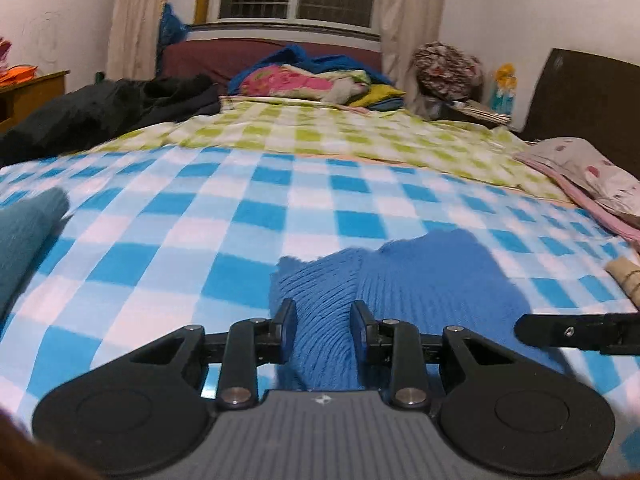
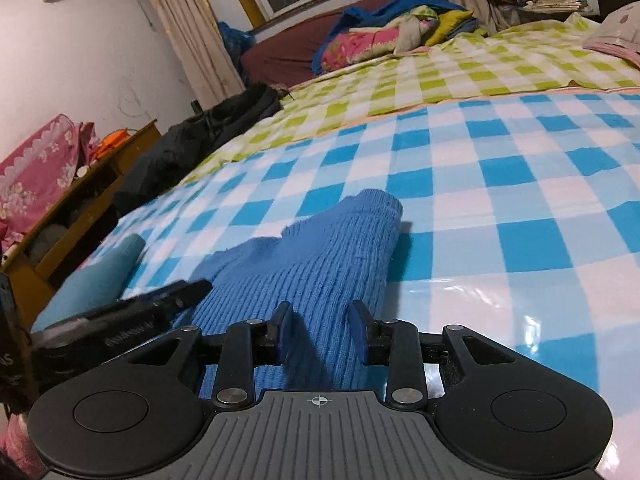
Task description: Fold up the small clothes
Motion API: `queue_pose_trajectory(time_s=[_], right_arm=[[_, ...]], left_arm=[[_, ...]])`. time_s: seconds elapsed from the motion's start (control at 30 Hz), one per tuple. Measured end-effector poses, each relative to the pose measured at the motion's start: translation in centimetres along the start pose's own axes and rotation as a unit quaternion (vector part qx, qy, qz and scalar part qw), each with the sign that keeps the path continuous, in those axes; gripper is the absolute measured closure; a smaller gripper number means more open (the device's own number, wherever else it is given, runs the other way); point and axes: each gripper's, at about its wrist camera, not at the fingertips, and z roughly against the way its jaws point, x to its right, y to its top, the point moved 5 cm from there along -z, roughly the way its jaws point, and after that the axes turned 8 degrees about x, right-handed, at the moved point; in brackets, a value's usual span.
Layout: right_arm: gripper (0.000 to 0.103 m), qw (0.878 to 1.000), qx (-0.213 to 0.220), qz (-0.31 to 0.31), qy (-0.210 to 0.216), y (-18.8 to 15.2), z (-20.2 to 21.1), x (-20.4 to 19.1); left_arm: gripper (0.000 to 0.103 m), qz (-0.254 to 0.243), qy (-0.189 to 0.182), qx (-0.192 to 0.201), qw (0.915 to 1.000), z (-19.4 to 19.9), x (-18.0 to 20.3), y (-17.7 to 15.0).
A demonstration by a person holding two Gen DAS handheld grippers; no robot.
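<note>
A blue ribbed knit garment [image 1: 420, 272] lies bunched on the blue-and-white checked blanket [image 1: 200, 220]. My left gripper [image 1: 324, 320] is shut on a fold of the knit, which fills the gap between its pads. In the right wrist view the same garment [image 2: 320, 248] runs forward from my right gripper [image 2: 322, 320], whose pads also close on a ridge of the knit. Each gripper shows at the edge of the other's view: the right gripper's finger [image 1: 576, 334] at the right, the left gripper's finger [image 2: 160, 300] at the left. The near hem is hidden under the grippers.
A rolled teal cloth [image 1: 24, 232] lies at the blanket's left edge. Behind are a green checked sheet [image 1: 340, 132], a black jacket [image 1: 100, 108], piled bedding [image 1: 304, 80] and a spotted pillow [image 1: 592, 172]. A wooden cabinet [image 2: 80, 208] stands left of the bed.
</note>
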Motion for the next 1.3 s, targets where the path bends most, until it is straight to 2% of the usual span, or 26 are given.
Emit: queue_pose_trajectory(time_s=[0.17,0.27,0.47,0.7,0.83,0.93,1.3], right_arm=[[0.071,1.0,-0.002,-0.002,-0.002,-0.3,-0.9,-0.2],[0.071,1.0,-0.004,0.012,-0.008,-0.3,-0.8,-0.4],[0.07,1.0,0.001,0.007,-0.009,-0.2,2.4,-0.9],[0.07,0.999,-0.019,0.023,-0.019,-3.3,4.7,-1.8],[0.07,0.999,-0.033,0.02,-0.033,-4.7,4.3,-1.7],[0.07,0.998,-0.041,0.024,-0.042,-5.3,4.0,-1.7],[0.07,0.997,-0.043,0.028,-0.06,-6.2,6.1,-1.9]], left_arm=[[0.066,0.027,0.012,-0.009,0.9995,0.2,-1.4,-0.7],[0.066,0.019,0.016,-0.01,0.9996,0.7,-1.0,-0.3],[0.067,0.023,0.002,-0.002,0.9997,4.0,-0.4,-0.1],[0.067,-0.004,-0.009,-0.009,0.9999,7.6,1.0,-2.3],[0.066,-0.027,0.001,-0.037,0.9989,7.5,1.6,-3.8],[0.066,-0.024,0.006,-0.055,0.9982,7.2,1.6,-4.3],[0.067,-0.023,0.0,-0.063,0.9978,9.0,2.5,-4.8]])
